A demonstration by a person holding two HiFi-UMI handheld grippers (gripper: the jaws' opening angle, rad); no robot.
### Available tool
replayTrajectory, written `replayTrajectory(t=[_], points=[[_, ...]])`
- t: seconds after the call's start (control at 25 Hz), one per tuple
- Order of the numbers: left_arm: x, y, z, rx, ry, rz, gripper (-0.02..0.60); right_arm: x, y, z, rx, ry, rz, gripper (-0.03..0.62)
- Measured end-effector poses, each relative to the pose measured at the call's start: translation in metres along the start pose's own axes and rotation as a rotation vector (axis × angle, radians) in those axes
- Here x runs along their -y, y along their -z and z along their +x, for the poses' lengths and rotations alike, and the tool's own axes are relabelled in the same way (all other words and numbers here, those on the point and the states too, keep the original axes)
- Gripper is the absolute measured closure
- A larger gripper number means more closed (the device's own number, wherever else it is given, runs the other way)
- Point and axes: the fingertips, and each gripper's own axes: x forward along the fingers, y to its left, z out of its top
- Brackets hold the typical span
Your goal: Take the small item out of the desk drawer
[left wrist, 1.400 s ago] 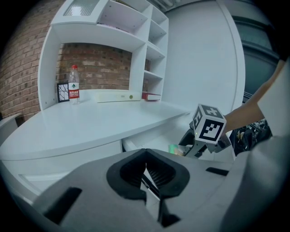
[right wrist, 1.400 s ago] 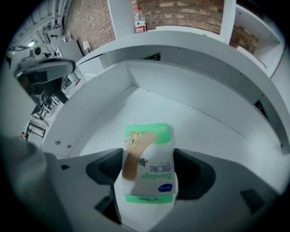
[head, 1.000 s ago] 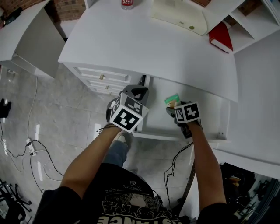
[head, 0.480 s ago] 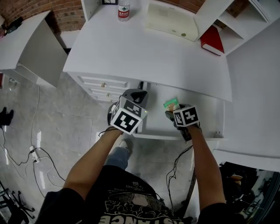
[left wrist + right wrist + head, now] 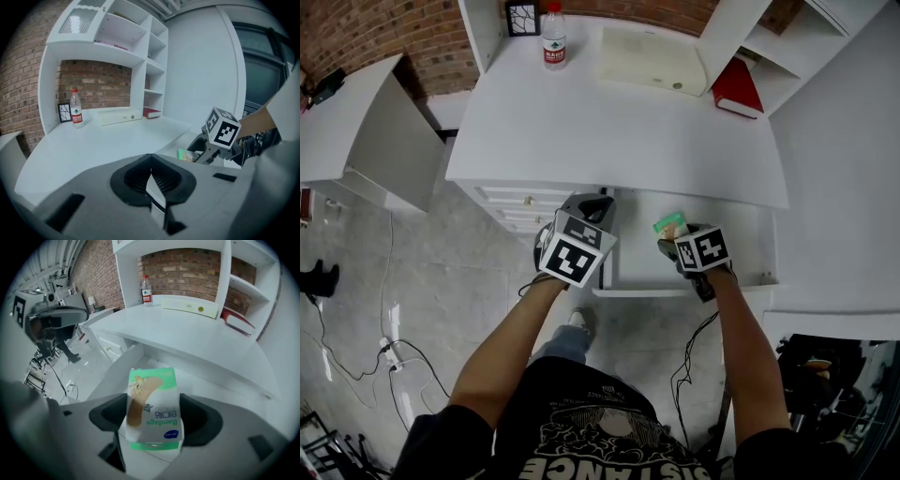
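Observation:
A small green-and-white bandage box (image 5: 152,399) sits upright between the jaws of my right gripper (image 5: 153,417), which is shut on it. In the head view the bandage box (image 5: 669,223) hangs over the open white desk drawer (image 5: 741,246) with my right gripper (image 5: 669,236) behind it. My left gripper (image 5: 598,202) hovers just left of the drawer at the desk's front edge. Its jaws meet with nothing between them in the left gripper view (image 5: 151,161), where the right gripper (image 5: 206,149) and the box (image 5: 183,154) show at the right.
On the white desk top (image 5: 609,122) stand a water bottle (image 5: 550,36), a flat cream case (image 5: 652,58), a red book (image 5: 737,89) and a small picture frame (image 5: 522,17). Closed drawers (image 5: 520,199) lie at the left. Cables (image 5: 356,347) trail on the floor.
Both grippers have lifted a little, and the bandage box has come up with the right one. More of the desk's back edge shows in the head view.

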Motion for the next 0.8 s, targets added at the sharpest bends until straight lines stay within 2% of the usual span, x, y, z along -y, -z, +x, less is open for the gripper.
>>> replayTrajectory(t=[0.48, 0.8], points=[[0.007, -0.043, -0.019, 0.026, 0.054, 0.021, 0.574, -0.002, -0.031, -0.058, 0.103, 0.056, 0.062, 0.246], [0.006, -0.068, -0.032, 0.052, 0.053, 0.021, 0.574, 0.002, -0.048, -0.095, 0.203, 0.111, 0.135, 0.246]])
